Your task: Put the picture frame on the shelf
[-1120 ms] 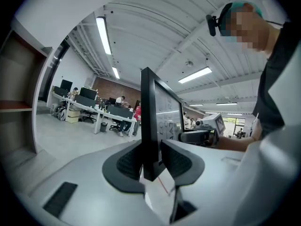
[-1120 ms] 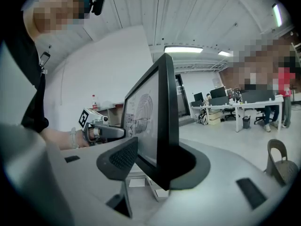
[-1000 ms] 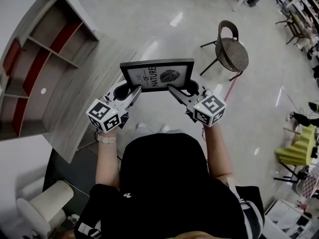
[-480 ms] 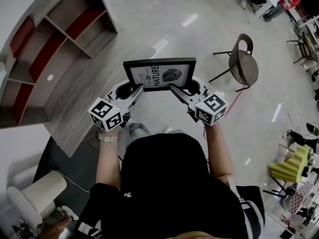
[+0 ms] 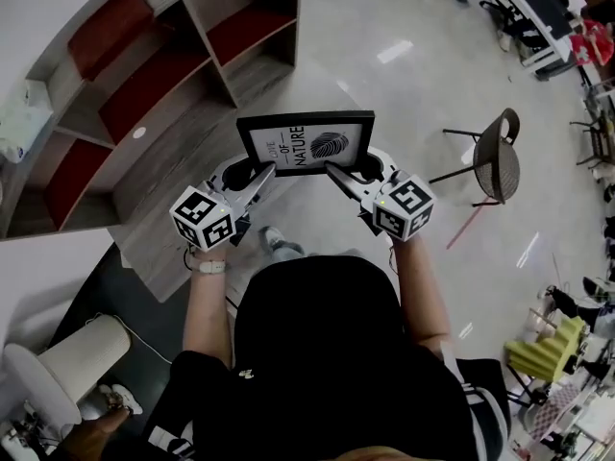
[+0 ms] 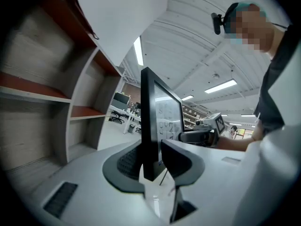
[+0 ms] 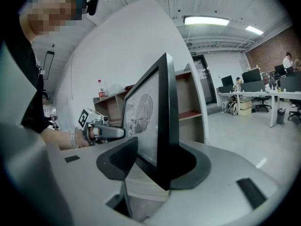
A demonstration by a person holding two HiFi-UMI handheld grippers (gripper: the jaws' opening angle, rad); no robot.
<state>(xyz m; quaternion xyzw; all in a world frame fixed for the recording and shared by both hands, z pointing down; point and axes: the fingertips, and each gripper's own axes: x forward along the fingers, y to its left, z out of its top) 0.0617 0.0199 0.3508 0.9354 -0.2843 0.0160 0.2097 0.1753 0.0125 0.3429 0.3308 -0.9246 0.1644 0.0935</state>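
Note:
A black picture frame [image 5: 306, 143] with a leaf print is held up in the air in front of the person, facing them. My left gripper [image 5: 258, 172] is shut on the frame's lower left corner, and my right gripper [image 5: 336, 171] is shut on its lower right corner. In the left gripper view the frame [image 6: 149, 126] stands edge-on between the dark pads [image 6: 176, 157]. In the right gripper view the frame [image 7: 155, 121] is likewise clamped. The shelf [image 5: 154, 84], with grey wood dividers and red backs, lies ahead to the left, its compartments open toward the frame.
A brown mesh chair [image 5: 495, 157] stands on the floor to the right. A white cylindrical object [image 5: 72, 368] sits at lower left. Desks and office chairs [image 5: 538, 17] fill the far right. A white box [image 5: 24, 118] rests on the shelf's left end.
The person has turned left and moved closer to the shelf, which now fills more of the upper left. The chair has slid right. Both grippers keep the same grip on the frame.

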